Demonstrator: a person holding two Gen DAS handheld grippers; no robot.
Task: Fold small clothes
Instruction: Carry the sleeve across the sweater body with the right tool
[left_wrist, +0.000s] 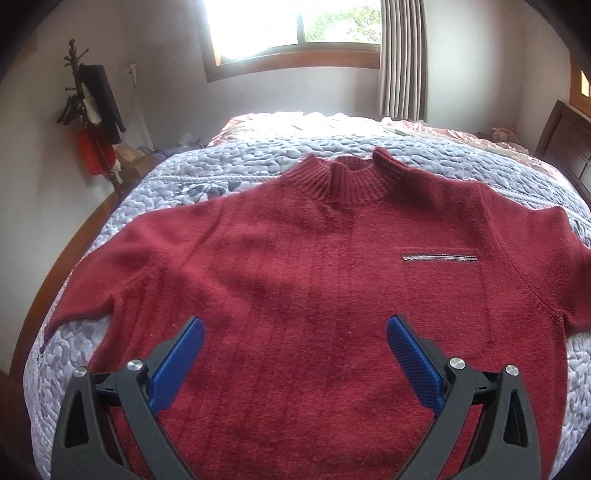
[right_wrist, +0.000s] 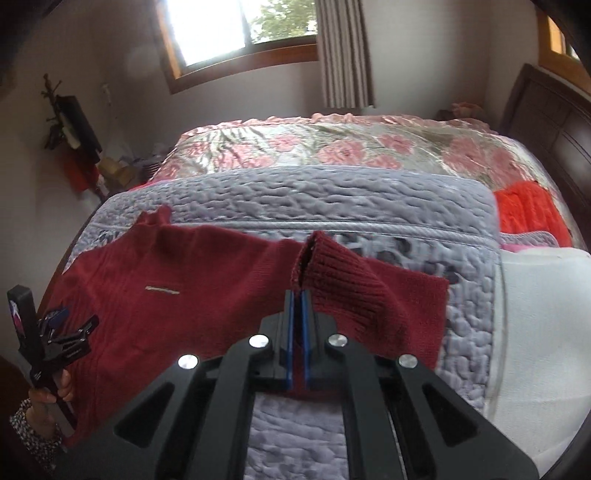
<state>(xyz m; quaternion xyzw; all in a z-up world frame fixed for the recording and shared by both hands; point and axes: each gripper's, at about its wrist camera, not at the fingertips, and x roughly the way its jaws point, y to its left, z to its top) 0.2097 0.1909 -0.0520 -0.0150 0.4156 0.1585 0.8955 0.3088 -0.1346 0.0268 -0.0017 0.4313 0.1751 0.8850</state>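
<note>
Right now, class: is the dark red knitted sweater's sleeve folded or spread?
Partly folded: the right claw holds the ribbed cuff, sleeve doubled back.

My left gripper (left_wrist: 294, 328): black plastic frame, two angular arms each side with triangular cut-outs. Round silver screw heads at the pivots, four showing. Fingers (left_wrist: 177, 363) carry blue pads with a fine ribbed texture, long and flat, rounded at the tips.

My right gripper (right_wrist: 298, 297): same build. Black linkage arms with slotted cut-outs, four silver screw heads in a row across the frame. Blue pads (right_wrist: 305, 332) seen edge-on as two thin strips.

In the right wrist view the left gripper shows from the side: black body, a small red, white and blue marking on its upper block. My left hand (right_wrist: 51, 391) on its handle; sleeve (right_wrist: 31, 432) is a speckled dark-and-light print.
</note>
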